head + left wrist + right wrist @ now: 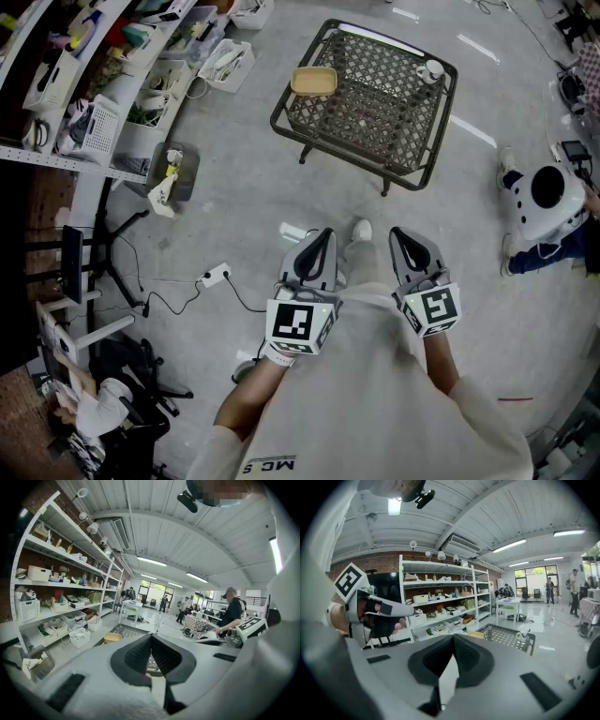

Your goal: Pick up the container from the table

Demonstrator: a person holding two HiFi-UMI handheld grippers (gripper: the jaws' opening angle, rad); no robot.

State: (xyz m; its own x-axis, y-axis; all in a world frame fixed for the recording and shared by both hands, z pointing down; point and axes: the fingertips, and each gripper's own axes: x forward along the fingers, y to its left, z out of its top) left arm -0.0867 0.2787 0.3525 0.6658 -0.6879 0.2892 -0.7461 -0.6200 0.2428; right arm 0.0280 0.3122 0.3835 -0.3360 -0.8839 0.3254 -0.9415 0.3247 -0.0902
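Since the container (314,82) lies out of reach on the table (375,98), the left gripper (318,246) and right gripper (410,244) wait, jaws together, empty.

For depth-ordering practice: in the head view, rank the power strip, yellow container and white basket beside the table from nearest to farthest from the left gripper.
1. Power strip, on the floor, leftward.
2. Yellow container, on the mesh table ahead.
3. White basket, floor, far left.
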